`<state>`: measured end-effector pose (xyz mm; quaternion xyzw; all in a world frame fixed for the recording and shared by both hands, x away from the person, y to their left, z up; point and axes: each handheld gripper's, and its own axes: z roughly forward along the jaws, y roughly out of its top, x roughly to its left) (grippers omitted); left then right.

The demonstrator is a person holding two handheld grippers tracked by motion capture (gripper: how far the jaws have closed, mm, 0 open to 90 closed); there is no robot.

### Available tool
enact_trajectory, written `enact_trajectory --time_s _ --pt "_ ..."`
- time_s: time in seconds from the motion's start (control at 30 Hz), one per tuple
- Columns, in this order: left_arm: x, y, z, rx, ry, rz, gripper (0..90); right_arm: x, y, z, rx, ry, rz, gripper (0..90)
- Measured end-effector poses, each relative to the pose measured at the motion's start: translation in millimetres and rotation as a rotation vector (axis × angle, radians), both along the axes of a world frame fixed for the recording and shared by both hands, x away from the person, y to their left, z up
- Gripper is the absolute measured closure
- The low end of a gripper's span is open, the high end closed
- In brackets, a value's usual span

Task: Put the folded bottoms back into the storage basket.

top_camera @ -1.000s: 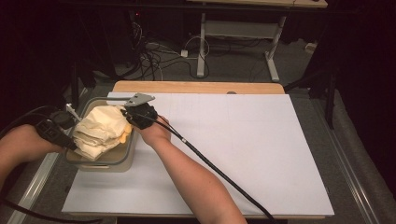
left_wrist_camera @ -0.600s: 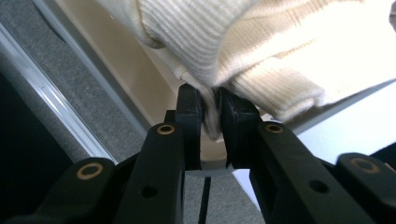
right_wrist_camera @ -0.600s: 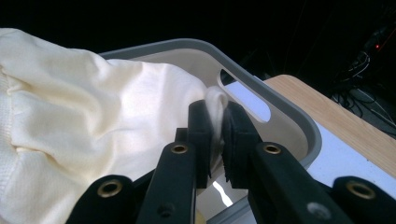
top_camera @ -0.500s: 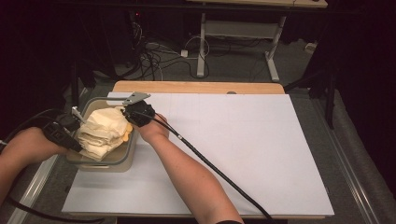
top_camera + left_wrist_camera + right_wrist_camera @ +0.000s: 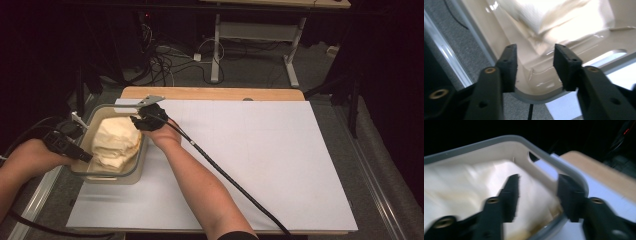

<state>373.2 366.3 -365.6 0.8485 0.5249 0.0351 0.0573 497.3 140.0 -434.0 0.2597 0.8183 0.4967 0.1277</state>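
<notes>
Right gripper view blurred: jaws straddle bin (image 5: 564,170) rim; cloth (image 5: 461,187) inside.

white sheet (image 5: 260,160) over the wooden table (image 5: 210,93); grey carpet floor (image 5: 250,70) beyond the tools; tangled cables (image 5: 165,60) and a white desk frame (image 5: 250,35) farther off past them.

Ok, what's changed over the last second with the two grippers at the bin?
The left gripper has slid a little nearer along the bin's left rim, toward its near corner, jaws open astride the wall. The cream cloth has bunched tighter, showing more bin floor at the back. The right gripper stays at the far right rim, open over the wall; the bin hasn't moved.
</notes>
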Motion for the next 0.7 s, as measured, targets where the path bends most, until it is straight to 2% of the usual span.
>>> enact_trajectory --time_s 0.03,0.07,0.1,0.17,0.4,0.47,0.57,0.6,0.7 --pt "0.0 -0.3 0.0 -0.002 0.000 0.000 47.9 1.0 -3.1 0.4 0.009 0.015 0.000 41.6" --pt "0.1 -0.7 -0.3 -0.004 -0.001 0.000 47.1 -0.6 -6.8 2.0 0.025 0.005 0.000 39.8" --pt "0.9 -1.3 -0.7 -0.003 0.000 0.008 42.6 -1.9 -8.7 3.3 0.034 0.001 0.002 37.6" --pt "1.8 -3.9 -1.1 -0.003 -0.002 0.011 42.1 -5.2 -13.4 7.1 0.043 -0.004 0.009 32.2" --pt "1.8 -19.6 0.8 0.018 -0.061 -0.008 42.1 -16.6 -31.4 19.8 0.063 -0.016 0.024 18.8" --pt "3.6 -23.9 0.1 0.011 -0.056 -0.006 42.1 -21.0 -38.1 21.5 0.065 -0.017 0.026 16.1" --pt "5.3 -32.8 -2.4 0.029 -0.037 -0.047 41.7 -27.5 -47.2 22.4 0.067 -0.029 0.027 15.2" --pt "6.1 -35.2 -3.5 0.023 -0.030 -0.053 37.1 -29.7 -50.5 22.3 0.067 -0.029 0.030 14.7" --pt "8.1 -41.2 -6.7 0.027 -0.018 -0.062 35.2 -36.1 -60.2 21.9 0.074 -0.040 0.027 14.2"
